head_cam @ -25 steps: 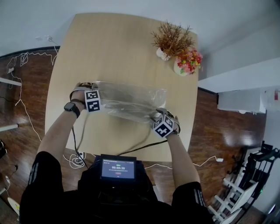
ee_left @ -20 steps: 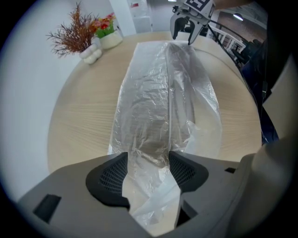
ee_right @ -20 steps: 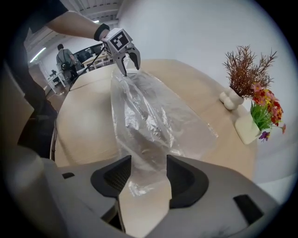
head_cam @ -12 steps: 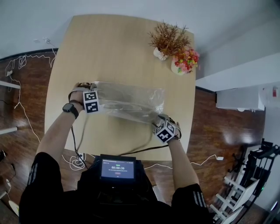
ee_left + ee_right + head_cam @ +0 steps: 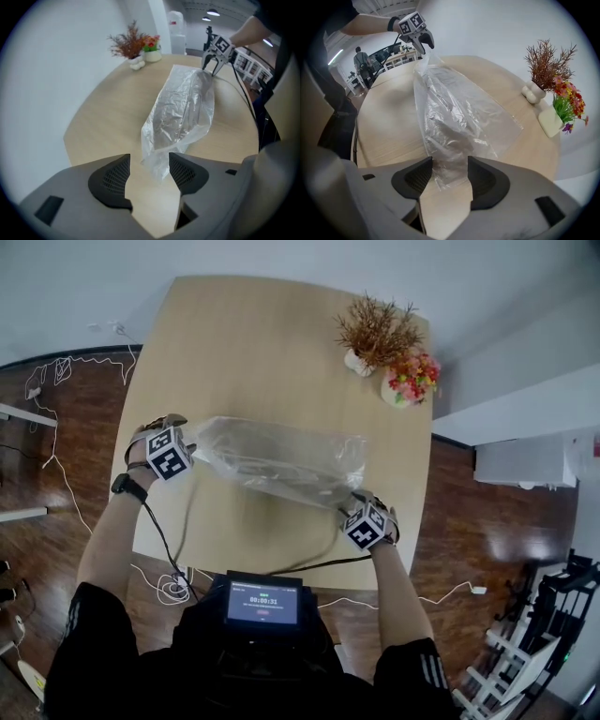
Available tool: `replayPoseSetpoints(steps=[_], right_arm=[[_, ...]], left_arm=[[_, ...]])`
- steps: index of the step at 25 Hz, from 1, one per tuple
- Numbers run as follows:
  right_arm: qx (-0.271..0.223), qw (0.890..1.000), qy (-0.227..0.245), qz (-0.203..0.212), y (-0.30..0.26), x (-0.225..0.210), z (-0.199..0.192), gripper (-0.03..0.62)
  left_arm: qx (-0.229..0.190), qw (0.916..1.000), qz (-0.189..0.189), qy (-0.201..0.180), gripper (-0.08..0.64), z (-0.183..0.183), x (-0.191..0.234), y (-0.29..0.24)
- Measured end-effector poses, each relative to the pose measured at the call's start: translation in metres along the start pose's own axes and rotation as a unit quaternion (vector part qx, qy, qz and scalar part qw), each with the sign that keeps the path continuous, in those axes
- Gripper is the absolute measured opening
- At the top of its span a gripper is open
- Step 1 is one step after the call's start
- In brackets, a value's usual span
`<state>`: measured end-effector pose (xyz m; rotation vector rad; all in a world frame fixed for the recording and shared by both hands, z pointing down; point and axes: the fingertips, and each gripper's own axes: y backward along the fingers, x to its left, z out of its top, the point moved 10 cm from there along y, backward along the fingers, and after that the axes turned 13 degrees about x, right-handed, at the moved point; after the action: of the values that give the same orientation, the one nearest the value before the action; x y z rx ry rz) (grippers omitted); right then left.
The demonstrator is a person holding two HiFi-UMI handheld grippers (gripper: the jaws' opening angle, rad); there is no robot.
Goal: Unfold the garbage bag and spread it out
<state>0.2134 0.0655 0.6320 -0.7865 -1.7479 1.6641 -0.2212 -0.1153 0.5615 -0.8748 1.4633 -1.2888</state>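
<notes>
Two grippers work a clear garbage bag (image 5: 281,457) in the head view, where it lies crumpled across the near half of a pale wooden table (image 5: 253,343). The left gripper (image 5: 186,441) is at the bag's left end and the right gripper (image 5: 354,506) at its right end, close to the table's near edge. A dried plant (image 5: 375,326) and a pot of flowers (image 5: 411,377) stand at the far right corner, well apart from the bag. A small screen (image 5: 263,602) sits at the person's chest, and cables (image 5: 56,367) trail over the dark floor.

From the left gripper view, the left gripper (image 5: 149,171) has its jaws wide apart, though they have just been closing a little. The bag's loose end (image 5: 157,164) lies between them, near the right pad, and is not pinched. From there the bag (image 5: 183,110) runs away across the table to the right gripper (image 5: 213,62).

From the right gripper view, the right gripper (image 5: 450,172) also stands wide, and a bunched end of the film (image 5: 449,168) fills the gap between its pads without looking clamped. The bag (image 5: 454,115) rises from there toward the left gripper (image 5: 423,42), which is above the table's far side. Both plants show at the right.
</notes>
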Motion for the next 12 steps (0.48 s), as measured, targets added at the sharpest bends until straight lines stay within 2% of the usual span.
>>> replayPoseSetpoints(steps=[2, 4, 8, 10, 12], right_arm=[[0.005, 1.0, 0.005, -0.003, 0.002, 0.001, 0.001, 0.265], [0.007, 1.0, 0.006, -0.006, 0.001, 0.001, 0.002, 0.265], [0.007, 1.0, 0.007, -0.012, 0.003, 0.001, 0.004, 0.264], [0.006, 1.0, 0.003, -0.012, 0.002, 0.001, 0.003, 0.264], [0.005, 1.0, -0.001, -0.011, 0.001, 0.002, 0.002, 0.264]], left_arm=[[-0.005, 0.9988, -0.004, 0.048, 0.244, -0.013, 0.005, -0.004], [-0.026, 0.9947, -0.008, 0.1, 0.242, -0.017, 0.009, -0.004], [-0.064, 0.9752, -0.014, 0.212, 0.244, -0.014, 0.02, -0.005], [-0.073, 0.9686, -0.017, 0.237, 0.244, -0.005, 0.024, -0.004], [-0.068, 0.9693, -0.013, 0.236, 0.246, 0.005, 0.023, -0.011]])
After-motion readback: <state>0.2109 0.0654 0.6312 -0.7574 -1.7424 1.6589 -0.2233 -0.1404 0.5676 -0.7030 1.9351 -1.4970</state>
